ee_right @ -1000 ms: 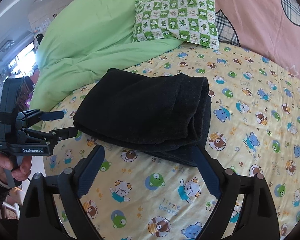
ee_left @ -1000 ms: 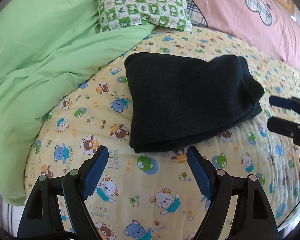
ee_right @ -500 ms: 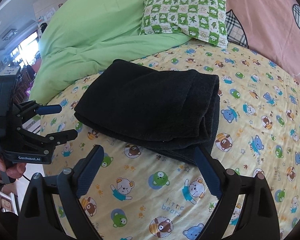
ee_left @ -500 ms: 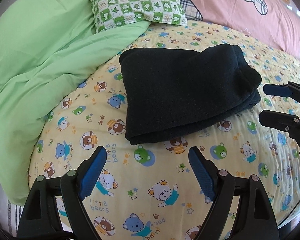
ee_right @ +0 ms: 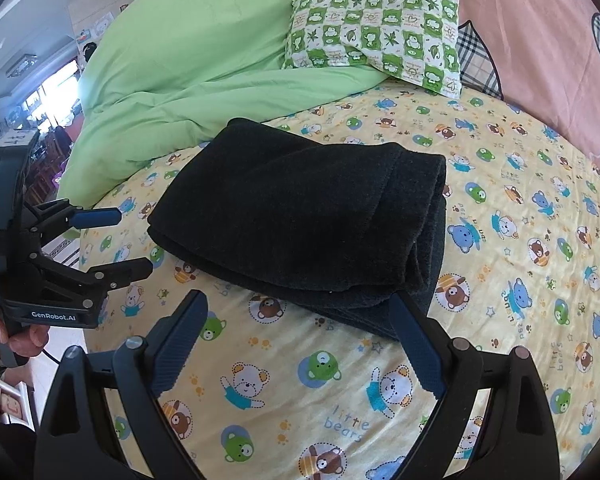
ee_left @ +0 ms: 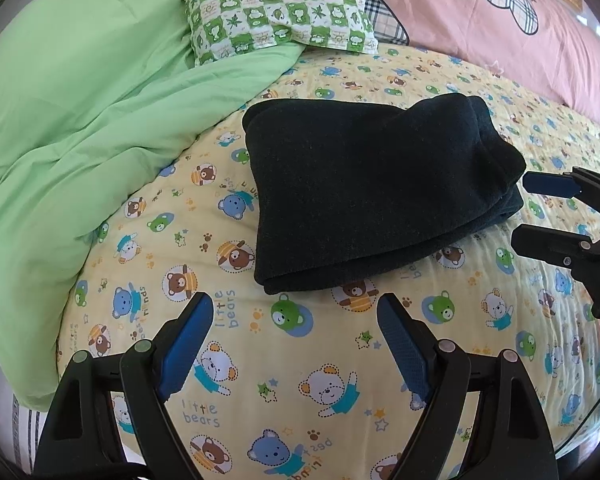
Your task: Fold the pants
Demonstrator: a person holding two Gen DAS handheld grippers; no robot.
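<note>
The dark pants (ee_left: 371, 196) lie folded in a thick rectangular stack on the yellow bear-print sheet (ee_left: 300, 380); they also show in the right wrist view (ee_right: 307, 220). My left gripper (ee_left: 296, 308) is open and empty, hovering just short of the stack's near edge; it also appears at the left of the right wrist view (ee_right: 134, 240). My right gripper (ee_right: 300, 304) is open and empty, close to the stack's near edge; it also shows at the right of the left wrist view (ee_left: 519, 210), beside the stack's right end.
A green duvet (ee_left: 80, 128) is bunched along the bed's left side. A green-and-white checked pillow (ee_left: 276, 12) lies behind the pants, with a pink pillow (ee_left: 479, 20) at the back right. The bed's left edge drops off by the duvet.
Both grippers have drawn back a little from the folded pants and stayed open. The pants have not moved.
</note>
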